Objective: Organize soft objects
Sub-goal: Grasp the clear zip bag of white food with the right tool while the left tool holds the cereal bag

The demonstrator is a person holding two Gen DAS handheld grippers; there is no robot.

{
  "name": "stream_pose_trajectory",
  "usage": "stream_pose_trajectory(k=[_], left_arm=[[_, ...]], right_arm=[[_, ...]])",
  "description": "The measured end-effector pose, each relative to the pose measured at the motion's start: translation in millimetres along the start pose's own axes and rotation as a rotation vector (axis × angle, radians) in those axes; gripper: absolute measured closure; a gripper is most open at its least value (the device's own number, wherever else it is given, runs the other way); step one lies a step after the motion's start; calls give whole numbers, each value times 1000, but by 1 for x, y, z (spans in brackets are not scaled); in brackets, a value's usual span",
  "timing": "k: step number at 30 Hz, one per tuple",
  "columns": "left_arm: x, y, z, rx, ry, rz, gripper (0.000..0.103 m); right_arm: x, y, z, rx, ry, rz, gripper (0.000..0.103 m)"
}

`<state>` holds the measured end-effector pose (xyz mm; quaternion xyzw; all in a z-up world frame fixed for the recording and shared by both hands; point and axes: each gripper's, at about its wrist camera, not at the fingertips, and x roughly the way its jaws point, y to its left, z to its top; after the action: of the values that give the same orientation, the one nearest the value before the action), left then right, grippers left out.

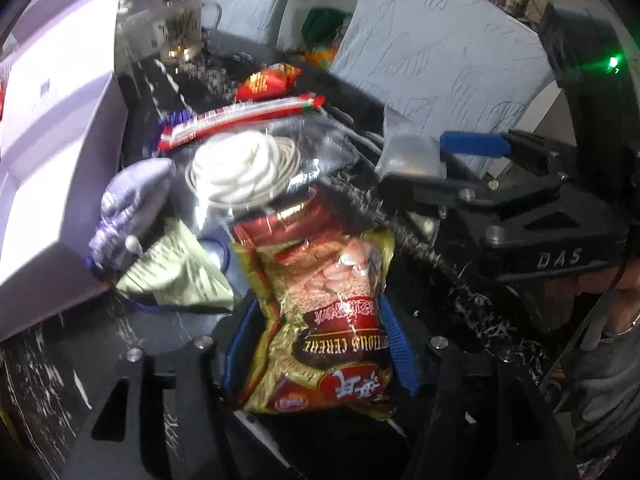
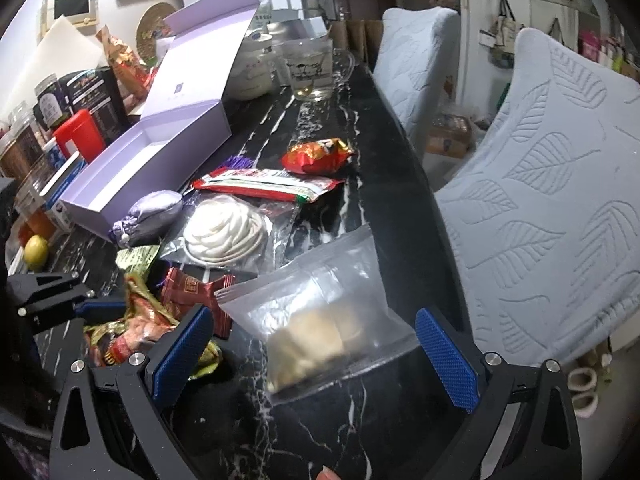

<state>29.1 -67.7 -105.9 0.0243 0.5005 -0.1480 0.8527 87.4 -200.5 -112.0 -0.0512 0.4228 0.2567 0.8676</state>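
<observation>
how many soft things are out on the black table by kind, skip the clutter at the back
Clear bags: 2, coiled white item and beige food
Snack packets: 4, cereal, long red-white, red candy, small dark red
Pouches: 2, lavender and green
Total: 8

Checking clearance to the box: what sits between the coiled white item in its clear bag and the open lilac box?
The lilac drawstring pouch lies between the bagged white coil and the lilac box, touching or nearly touching the box wall. Clearest in the right wrist view.
</observation>
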Motion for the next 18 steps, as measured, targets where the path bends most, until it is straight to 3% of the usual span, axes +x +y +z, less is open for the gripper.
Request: stream_pose_trajectory(k=[4,7,13,18], left_arm=[[0,0,-3,14,-9,-5,43],[0,0,-6,19,-20,-5,43],[-1,2,-9,19,-42,-11,44],[-8,6,-15,-5,-69,-15,54]], right_arm=[[5,-3,-1,19,24,14,13],[4,-5,-2,19,16,13,32],[-2,-3,-5,11,-6,33,46],[-6,-4,-7,40,-24,29,55]])
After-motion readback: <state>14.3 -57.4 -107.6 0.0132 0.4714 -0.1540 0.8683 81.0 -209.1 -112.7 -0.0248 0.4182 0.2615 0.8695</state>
